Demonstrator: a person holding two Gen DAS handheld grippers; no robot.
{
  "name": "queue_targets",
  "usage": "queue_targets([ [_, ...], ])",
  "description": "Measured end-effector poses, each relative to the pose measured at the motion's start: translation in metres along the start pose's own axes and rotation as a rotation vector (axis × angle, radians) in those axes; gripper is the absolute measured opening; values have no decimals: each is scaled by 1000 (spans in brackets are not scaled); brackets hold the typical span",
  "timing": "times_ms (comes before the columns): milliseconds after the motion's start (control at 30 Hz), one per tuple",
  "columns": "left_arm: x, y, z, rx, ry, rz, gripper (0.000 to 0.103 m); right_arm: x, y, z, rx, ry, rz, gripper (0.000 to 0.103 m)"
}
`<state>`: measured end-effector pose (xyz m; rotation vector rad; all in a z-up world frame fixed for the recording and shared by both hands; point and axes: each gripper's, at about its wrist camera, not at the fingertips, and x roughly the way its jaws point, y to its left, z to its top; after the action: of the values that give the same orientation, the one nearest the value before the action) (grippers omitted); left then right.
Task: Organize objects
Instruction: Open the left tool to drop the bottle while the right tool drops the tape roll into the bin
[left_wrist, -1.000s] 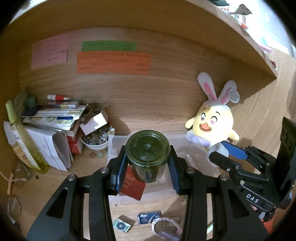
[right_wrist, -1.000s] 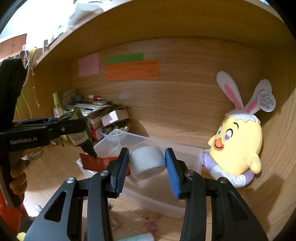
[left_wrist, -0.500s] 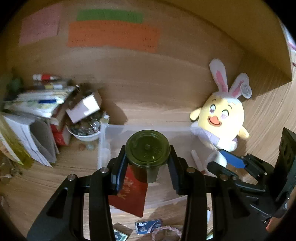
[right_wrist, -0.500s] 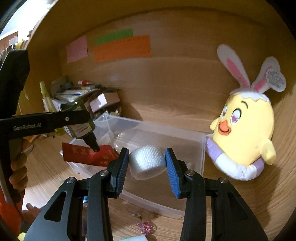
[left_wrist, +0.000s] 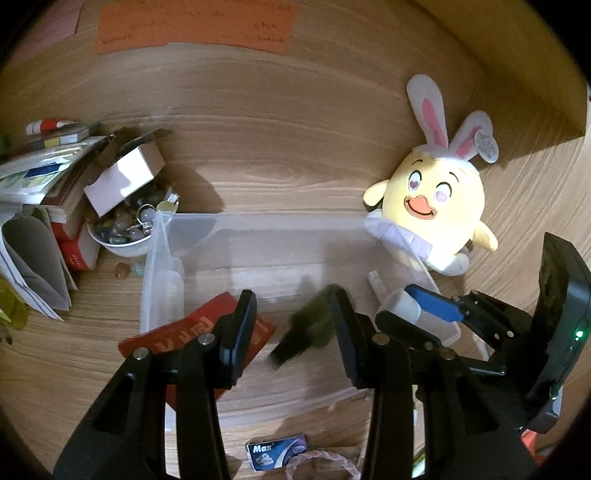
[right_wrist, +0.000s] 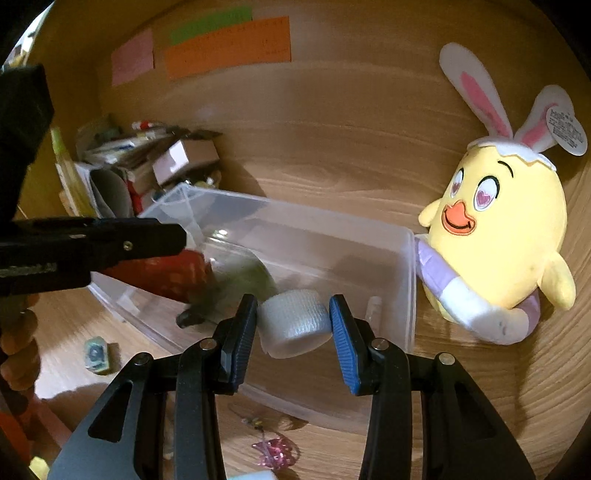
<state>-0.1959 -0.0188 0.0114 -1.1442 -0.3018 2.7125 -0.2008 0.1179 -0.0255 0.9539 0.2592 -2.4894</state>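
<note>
White roll (right_wrist: 293, 319) pinched between right tongs (right_wrist: 293, 325), above clear bin (right_wrist: 408, 295).

Dark green bottle (left_wrist: 314, 325), blurred, tilted, black cap pointing down-left, apart from the left claw's pads, inside the clear bin (left_wrist: 159, 258). White gauze roll (right_wrist: 293, 323) between the right claw's pads, over the bin.

My left gripper (left_wrist: 293, 334) is matte black plastic, each finger a triangular cut-out frame with a silver screw head at every pivot and a dark ribbed pad at its tip. My right gripper (right_wrist: 293, 334) is built the same, but its ribbed pads are bright blue. From the left camera its black housing shows a small green light glowing on the side.
</note>
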Motion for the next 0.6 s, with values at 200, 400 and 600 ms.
queue_targets([
  [200, -3, -1, -1, 5, -4, 9, 41, 8, 4, -3, -19, 27, -14, 37],
  [400, -15, -2, -2, 13, -40, 45, 54, 8, 4, -3, -20, 30, -15, 38],
  [600, -31, -2, -1, 23, -79, 72, 64, 0, 5, -1, -24, 4, -22, 43],
])
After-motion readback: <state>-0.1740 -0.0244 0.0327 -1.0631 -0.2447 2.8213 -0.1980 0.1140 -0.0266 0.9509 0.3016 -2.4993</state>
